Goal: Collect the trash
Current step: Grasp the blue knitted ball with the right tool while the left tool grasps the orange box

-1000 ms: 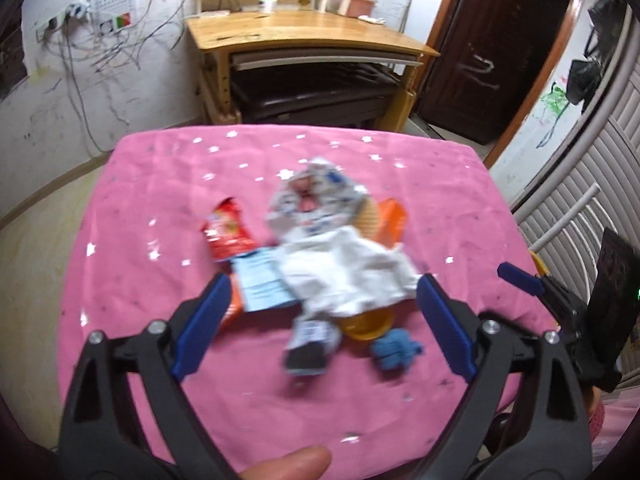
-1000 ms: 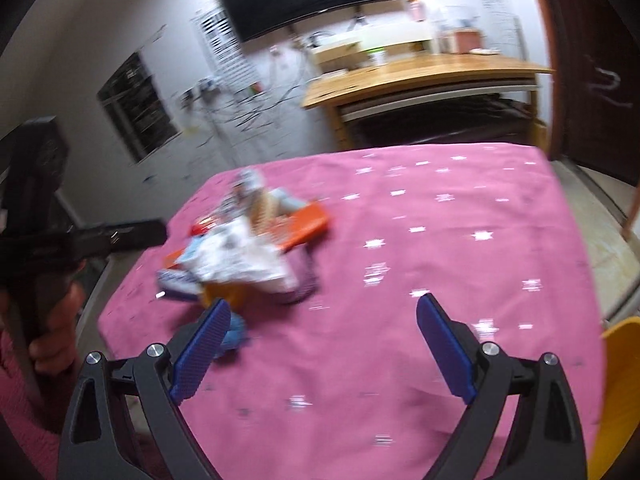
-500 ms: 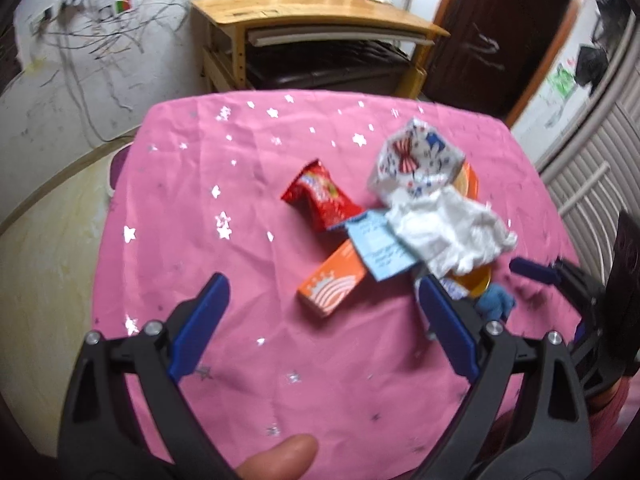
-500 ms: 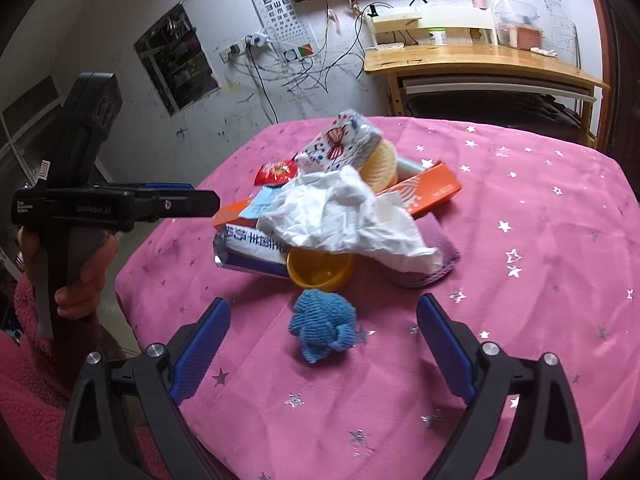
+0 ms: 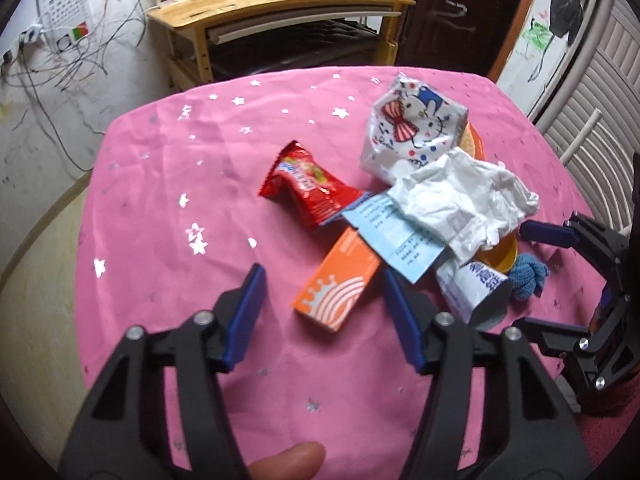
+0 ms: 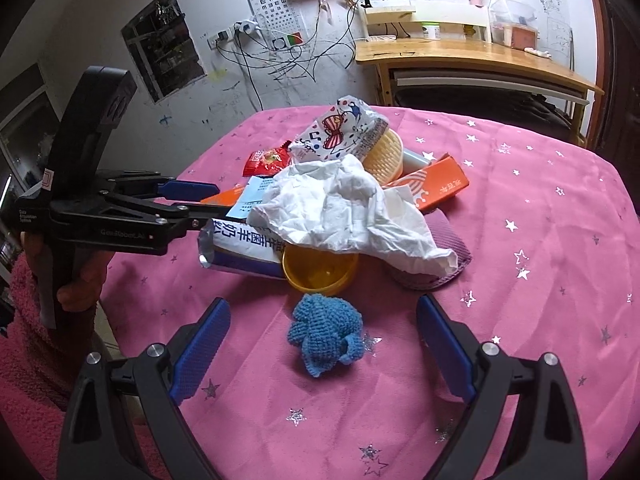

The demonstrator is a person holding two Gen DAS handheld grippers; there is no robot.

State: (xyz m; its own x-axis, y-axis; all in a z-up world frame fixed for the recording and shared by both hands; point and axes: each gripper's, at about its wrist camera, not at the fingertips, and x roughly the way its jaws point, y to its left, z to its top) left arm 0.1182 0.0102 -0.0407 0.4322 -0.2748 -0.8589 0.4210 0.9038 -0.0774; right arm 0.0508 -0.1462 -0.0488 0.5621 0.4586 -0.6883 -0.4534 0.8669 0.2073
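The left gripper, jaws parted and empty, hovered near the orange cardboard box at the heap's near-left edge; the right gripper, wide open and empty, flanked the blue crocheted ball. Picking was seemingly starting; next, close squarely on one item.

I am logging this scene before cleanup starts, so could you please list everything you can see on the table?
Tablecloth: one, pink with silver stars, over table.
Tissue: one, white, atop pile.
Cartoon bag: one, white, pile's far end.
Snack packet: one, red, pile's left.
Cartons: two, orange, either side.
Leaflet: one, pale blue, under tissue.
Cup: one, yellow, under tissue.
Knitted ball: one, blue, nearest, apart.
Left gripper: open, by carton.
Right gripper: open, around ball.
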